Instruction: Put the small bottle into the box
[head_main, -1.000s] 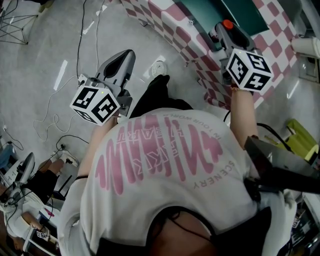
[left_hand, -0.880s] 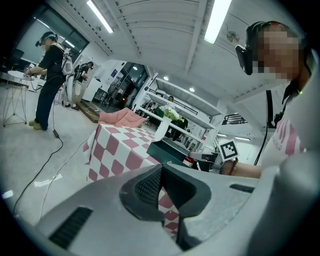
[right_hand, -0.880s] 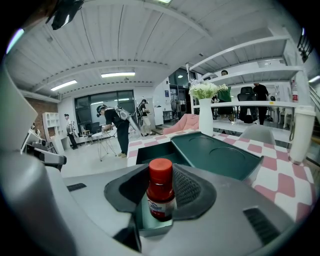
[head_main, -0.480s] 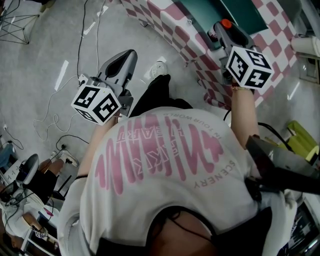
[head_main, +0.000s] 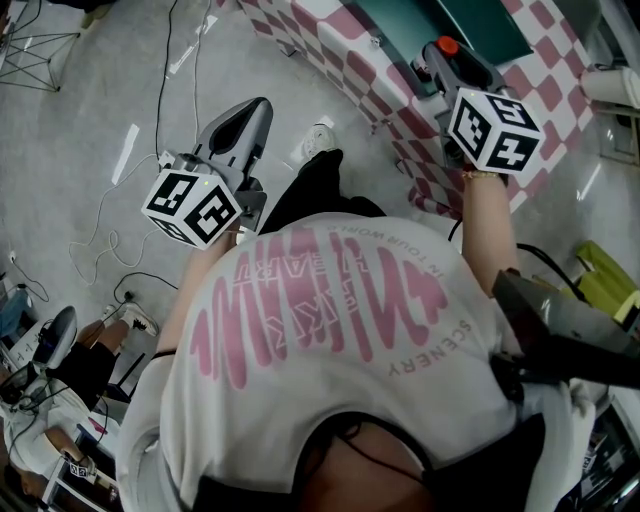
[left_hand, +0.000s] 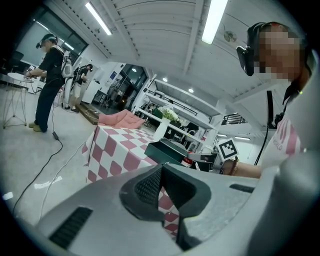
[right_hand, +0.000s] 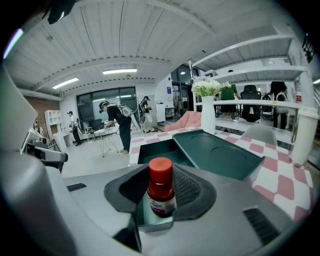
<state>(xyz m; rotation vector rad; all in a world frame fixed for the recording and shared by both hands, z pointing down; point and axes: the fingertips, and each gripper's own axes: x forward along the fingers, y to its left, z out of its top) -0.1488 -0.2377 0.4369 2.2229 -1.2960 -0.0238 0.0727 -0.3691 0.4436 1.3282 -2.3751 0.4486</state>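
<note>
The right gripper (right_hand: 159, 197) clamps the small bottle (right_hand: 160, 180) upright — box (right_hand: 150, 155) apparently just beyond.

Only the bystander (head_main: 85, 368) at lower left has shifted a little.

Grey floor (head_main: 60, 120), pink-chk table (head_main: 345, 65), strip lights (left_hand: 214, 20)

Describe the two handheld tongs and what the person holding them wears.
The left tongs and the right tongs have smooth grey shells with dark slotted vents and dark textured pads. Each carries a white cube printed with black square markers: the left cube, the right cube. The person wears a white T-shirt with pink lettering.
</note>
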